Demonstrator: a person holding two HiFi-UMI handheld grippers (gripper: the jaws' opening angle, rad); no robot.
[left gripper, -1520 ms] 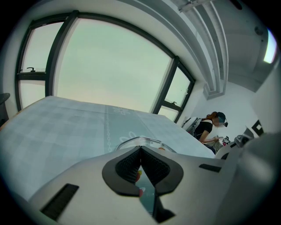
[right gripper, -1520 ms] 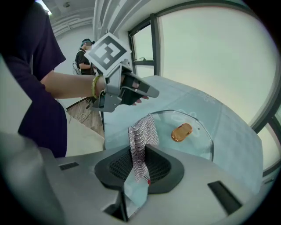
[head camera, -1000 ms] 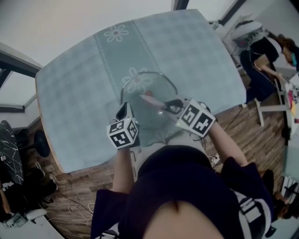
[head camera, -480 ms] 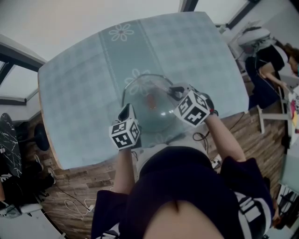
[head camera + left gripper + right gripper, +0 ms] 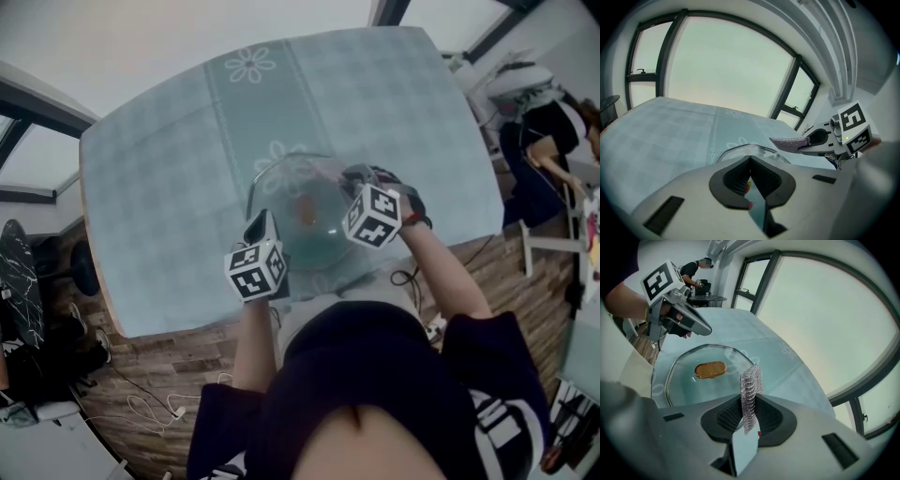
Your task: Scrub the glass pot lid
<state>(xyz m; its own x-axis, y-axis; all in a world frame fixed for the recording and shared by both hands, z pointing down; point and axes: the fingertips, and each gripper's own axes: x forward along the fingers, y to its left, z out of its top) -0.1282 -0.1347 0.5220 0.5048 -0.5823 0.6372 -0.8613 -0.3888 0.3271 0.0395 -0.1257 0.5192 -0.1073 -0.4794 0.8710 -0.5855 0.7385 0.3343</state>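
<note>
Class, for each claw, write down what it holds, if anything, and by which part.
The left claw grips the glass pot lid by its rim. The right claw pinches a mesh scrubbing cloth by one end.

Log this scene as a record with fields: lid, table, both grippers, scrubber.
lid: glass, lying on the table, brown knob facing up
table: covered by a pale checked cloth with flower prints
left gripper: jaws together at the lid's near rim, seemingly clamping it
right gripper: shut on the scrubber
scrubber: metal mesh, sticking out of the jaws, held over the lid; contact unclear
</note>
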